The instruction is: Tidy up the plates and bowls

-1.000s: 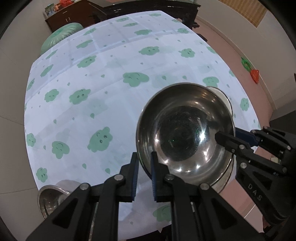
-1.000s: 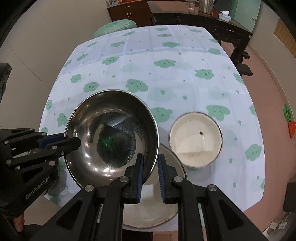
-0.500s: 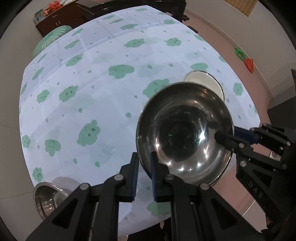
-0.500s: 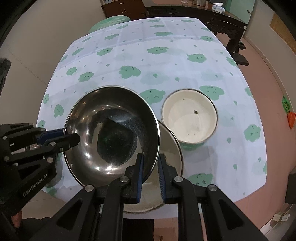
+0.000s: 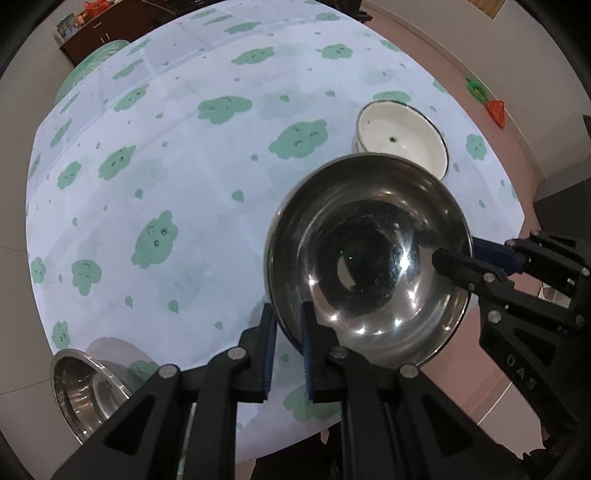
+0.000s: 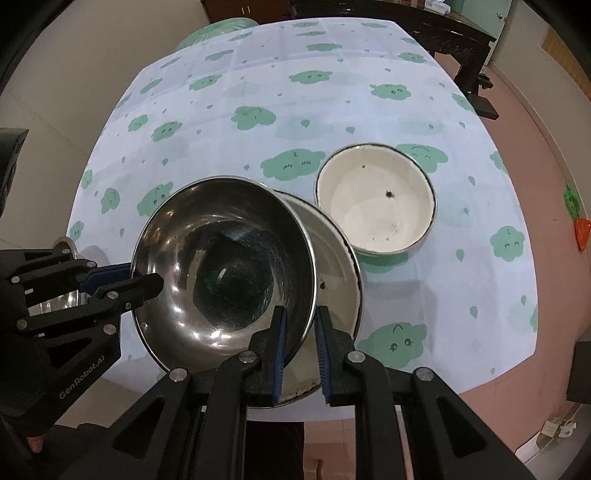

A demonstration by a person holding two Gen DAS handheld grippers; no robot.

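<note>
We look down along two pairs of black tongs at a round table (image 6: 369,103) covered with a pale cloth printed with green smiling clouds. Both pairs grip the same shiny steel bowl (image 6: 225,273), held in the air above the near edge of the table. The left tongs (image 5: 287,347) are clamped on the bowl's rim, one blue-padded finger inside the bowl and one outside. The right tongs (image 6: 299,350) pinch the rim on the opposite side in the same way – so the bowl hangs between them, its mouth facing up and tilted a little.

Directly beneath the steel bowl, in the right wrist view, lies a wide, shallow enamel plate (image 6: 332,243) with a dark rim, cream inside; the bowl hides most of it. Just beyond the plate stands a cream enamel bowl (image 6: 375,201) with a dark rim and a few dark specks inside (we cannot tell whether its base touches the plate).

At the near left edge of the table a second steel bowl (image 5: 86,391) stands upright, well apart from the others – only part of it shows in the left wrist view. Beyond the table we see dark wooden furniture (image 6: 454,33) and a reddish floor (image 6: 554,417)
</note>
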